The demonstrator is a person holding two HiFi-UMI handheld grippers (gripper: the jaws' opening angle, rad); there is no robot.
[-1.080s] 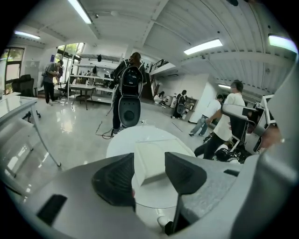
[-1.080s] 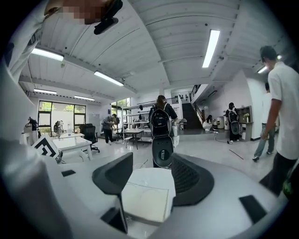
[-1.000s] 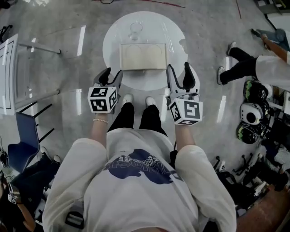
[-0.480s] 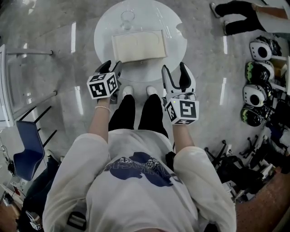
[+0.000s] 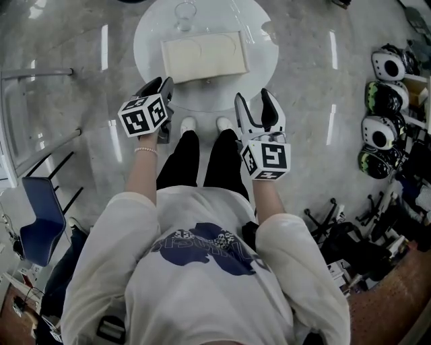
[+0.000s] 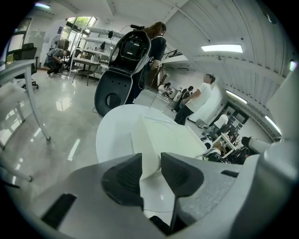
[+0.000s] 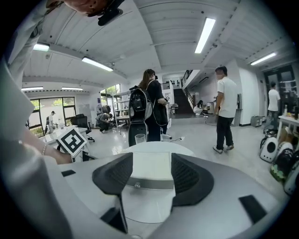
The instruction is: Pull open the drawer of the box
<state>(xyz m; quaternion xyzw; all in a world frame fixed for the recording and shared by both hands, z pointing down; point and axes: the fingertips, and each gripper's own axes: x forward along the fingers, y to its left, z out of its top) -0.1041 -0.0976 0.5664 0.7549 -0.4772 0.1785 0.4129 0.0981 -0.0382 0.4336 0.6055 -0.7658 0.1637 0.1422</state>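
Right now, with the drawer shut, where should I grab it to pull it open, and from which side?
Pinch the small knob at the middle of the drawer front, coming from the box's near side. It is the only part standing out of that flat face, and the open right gripper faces it.

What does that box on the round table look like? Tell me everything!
The box is a flat, cream-coloured rectangle with a smooth top. Its front, facing the person, is a grey drawer front with one small round knob, and the drawer looks shut. It lies flat near the middle of the round white table, with a clear glass standing just behind it. Nothing but the table seems to touch it.
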